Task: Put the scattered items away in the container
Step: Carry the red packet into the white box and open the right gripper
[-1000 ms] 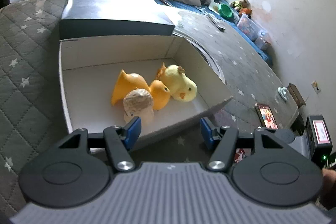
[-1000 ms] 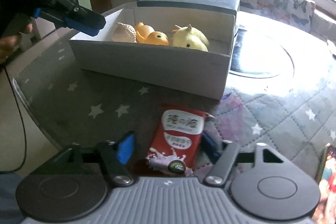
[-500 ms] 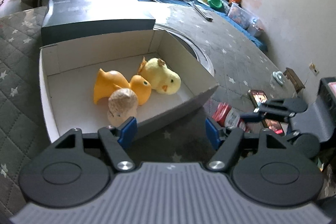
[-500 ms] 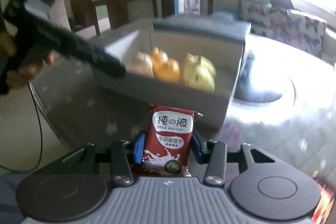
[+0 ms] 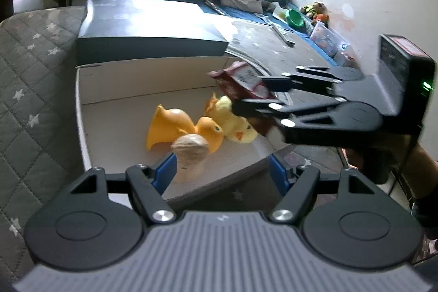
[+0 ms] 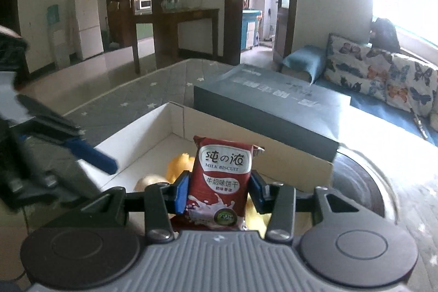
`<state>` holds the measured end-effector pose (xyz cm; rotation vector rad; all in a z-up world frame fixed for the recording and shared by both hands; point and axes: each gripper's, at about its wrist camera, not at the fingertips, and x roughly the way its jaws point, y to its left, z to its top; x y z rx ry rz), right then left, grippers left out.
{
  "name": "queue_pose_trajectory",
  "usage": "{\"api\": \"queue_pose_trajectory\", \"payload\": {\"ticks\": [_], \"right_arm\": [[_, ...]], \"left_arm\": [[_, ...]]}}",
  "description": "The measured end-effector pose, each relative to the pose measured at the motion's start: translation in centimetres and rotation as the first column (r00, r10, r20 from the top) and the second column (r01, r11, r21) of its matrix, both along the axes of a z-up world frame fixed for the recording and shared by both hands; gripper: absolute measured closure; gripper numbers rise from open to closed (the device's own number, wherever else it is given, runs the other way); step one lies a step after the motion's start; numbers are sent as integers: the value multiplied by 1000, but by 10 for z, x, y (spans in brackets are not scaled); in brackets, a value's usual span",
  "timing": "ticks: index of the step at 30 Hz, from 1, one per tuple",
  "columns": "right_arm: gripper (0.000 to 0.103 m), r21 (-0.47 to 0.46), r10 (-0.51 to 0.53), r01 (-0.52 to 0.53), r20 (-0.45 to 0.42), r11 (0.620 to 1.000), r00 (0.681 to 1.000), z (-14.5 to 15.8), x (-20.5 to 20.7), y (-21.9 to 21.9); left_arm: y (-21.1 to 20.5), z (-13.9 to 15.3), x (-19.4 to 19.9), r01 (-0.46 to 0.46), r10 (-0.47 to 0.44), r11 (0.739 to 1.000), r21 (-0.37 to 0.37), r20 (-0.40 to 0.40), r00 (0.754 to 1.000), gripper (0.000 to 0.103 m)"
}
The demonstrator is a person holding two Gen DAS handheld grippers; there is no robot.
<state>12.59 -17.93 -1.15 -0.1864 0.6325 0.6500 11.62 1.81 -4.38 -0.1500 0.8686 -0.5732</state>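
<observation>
Right gripper (image 6: pixel 219 189) clamped on red milk-biscuit packet (image 6: pixel 222 174), carrying it over white box (image 6: pixel 153 127); packet hangs above yellow duck (image 5: pixel 235 122) at box's 3 o'clock side. Left gripper (image 5: pixel 221 173) at near rim, jaws apart, nothing between. Step in hand: deposit. Next: lower slightly, release packet onto clear floor toward 11 o'clock.

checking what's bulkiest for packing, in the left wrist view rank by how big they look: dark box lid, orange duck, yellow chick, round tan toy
1. dark box lid, by far the largest.
2. orange duck.
3. yellow chick, partly hidden by the right gripper, so unsure against the duck.
4. round tan toy, smallest.
</observation>
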Motion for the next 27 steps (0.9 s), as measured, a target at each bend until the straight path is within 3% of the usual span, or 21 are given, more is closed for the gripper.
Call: {"api": "queue_pose_trajectory", "payload": {"ticks": [11,16,17,24,25,27], "right_arm": [[56,-23,-4,2,-81,1000,997,-33,40,32],[48,-28,-11,9,-78,1000,997,-33,41,31],[43,-27,-12,10,-76,1000,997,-33,40,31],[36,-26,-20,18,-63,999,998,-30,36,28],[31,-26,-20,19,-60,999,998,-29,35,27],[29,-21,-22,20,-51,1000,998,-27,32,25]], "left_arm": [[16,-8,7,-24,24,1000,-4,-26,999,30],[18,-8,7,-34,34,999,0,-28,999,30],[18,-7,7,-34,34,999,1,-26,999,30],[18,-1,7,-56,56,997,50,11,998,30],[18,0,6,-61,60,996,59,20,998,29],[18,3,5,-74,71,995,71,42,997,10]]}}
